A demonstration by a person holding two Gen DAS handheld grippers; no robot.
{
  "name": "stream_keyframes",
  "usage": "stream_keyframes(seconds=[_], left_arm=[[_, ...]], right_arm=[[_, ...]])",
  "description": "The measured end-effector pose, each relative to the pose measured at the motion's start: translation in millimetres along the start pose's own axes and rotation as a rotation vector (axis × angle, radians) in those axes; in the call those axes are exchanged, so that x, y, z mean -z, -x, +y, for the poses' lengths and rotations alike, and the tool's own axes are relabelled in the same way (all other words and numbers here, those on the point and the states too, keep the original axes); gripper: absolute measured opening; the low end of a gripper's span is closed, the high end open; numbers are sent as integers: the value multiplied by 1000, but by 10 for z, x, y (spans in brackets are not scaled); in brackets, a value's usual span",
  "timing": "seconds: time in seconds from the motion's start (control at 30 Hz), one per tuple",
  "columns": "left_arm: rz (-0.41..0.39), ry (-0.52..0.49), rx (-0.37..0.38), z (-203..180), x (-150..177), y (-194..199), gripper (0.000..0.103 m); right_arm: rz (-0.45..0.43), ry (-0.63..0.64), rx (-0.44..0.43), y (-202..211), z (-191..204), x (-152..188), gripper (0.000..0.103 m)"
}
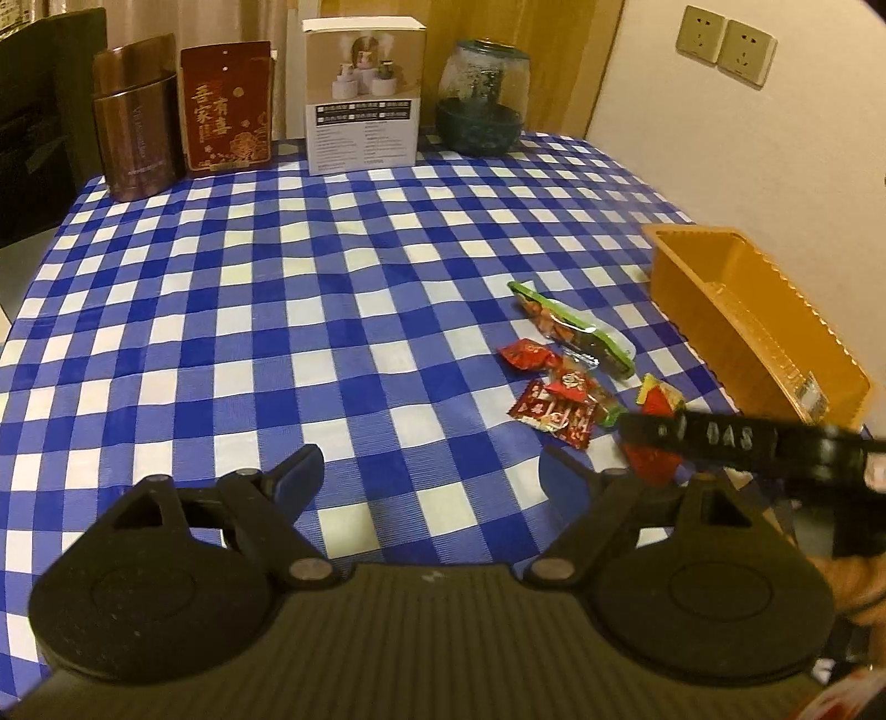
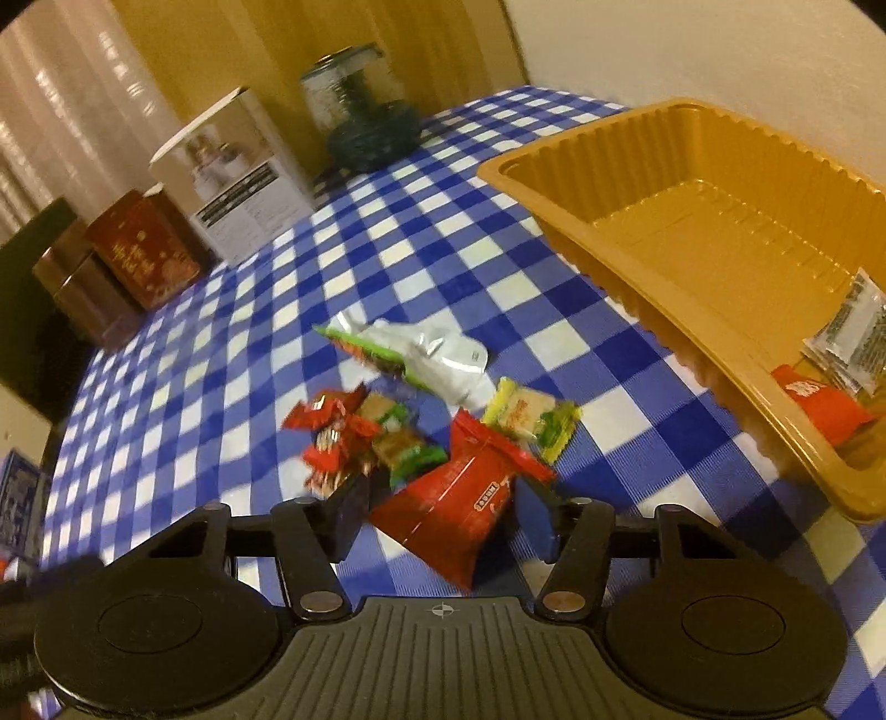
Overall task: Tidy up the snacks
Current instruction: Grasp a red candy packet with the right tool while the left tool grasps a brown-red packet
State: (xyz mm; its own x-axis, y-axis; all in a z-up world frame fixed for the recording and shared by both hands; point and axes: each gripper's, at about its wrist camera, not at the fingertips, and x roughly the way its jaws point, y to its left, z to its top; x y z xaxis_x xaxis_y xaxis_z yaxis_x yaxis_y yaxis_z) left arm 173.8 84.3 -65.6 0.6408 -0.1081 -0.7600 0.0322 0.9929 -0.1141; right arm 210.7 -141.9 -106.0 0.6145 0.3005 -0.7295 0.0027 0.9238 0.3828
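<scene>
Several small snack packets (image 1: 559,354) lie in a loose heap on the blue checked tablecloth (image 1: 277,288), next to an orange plastic tray (image 1: 764,310). In the right wrist view the tray (image 2: 692,221) holds a red packet (image 2: 814,404) and a clear packet (image 2: 853,338). My right gripper (image 2: 443,509) has its fingers on either side of a red snack packet (image 2: 459,498) at the near edge of the heap (image 2: 421,399). My left gripper (image 1: 432,476) is open and empty above the cloth, left of the heap. The right gripper's finger (image 1: 714,437) shows in the left wrist view.
At the table's far edge stand a brown tin (image 1: 138,138), a red box (image 1: 230,111), a white box (image 1: 365,94) and a glass jar (image 1: 482,99). A wall with sockets (image 1: 725,47) is on the right.
</scene>
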Motion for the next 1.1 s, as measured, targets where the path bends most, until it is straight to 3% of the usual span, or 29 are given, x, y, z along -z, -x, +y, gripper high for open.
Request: stream_keyframes(seconds=[0.2, 0.27, 0.37, 0.63, 0.83, 0.97, 1.1], left_arm=[[3, -7, 9, -38, 3, 2, 83], [4, -9, 13, -50, 2, 0, 83], [8, -11, 18, -71, 5, -16, 83], [19, -18, 16, -91, -11, -89, 83], [23, -57, 28, -131, -39, -184, 83], [12, -112, 69, -199, -57, -268, 83], [16, -190, 129, -329, -62, -409, 83]], right_arm=[[29, 264, 23, 158, 47, 169, 58], [21, 245, 25, 196, -15, 193, 60], [11, 158, 6, 241, -129, 210, 73], [-61, 87, 1, 246, -55, 179, 72], [-12, 138, 49, 65, -7, 213, 43], [-23, 172, 39, 101, -59, 264, 36], [-35, 150, 37, 172, -156, 247, 36]])
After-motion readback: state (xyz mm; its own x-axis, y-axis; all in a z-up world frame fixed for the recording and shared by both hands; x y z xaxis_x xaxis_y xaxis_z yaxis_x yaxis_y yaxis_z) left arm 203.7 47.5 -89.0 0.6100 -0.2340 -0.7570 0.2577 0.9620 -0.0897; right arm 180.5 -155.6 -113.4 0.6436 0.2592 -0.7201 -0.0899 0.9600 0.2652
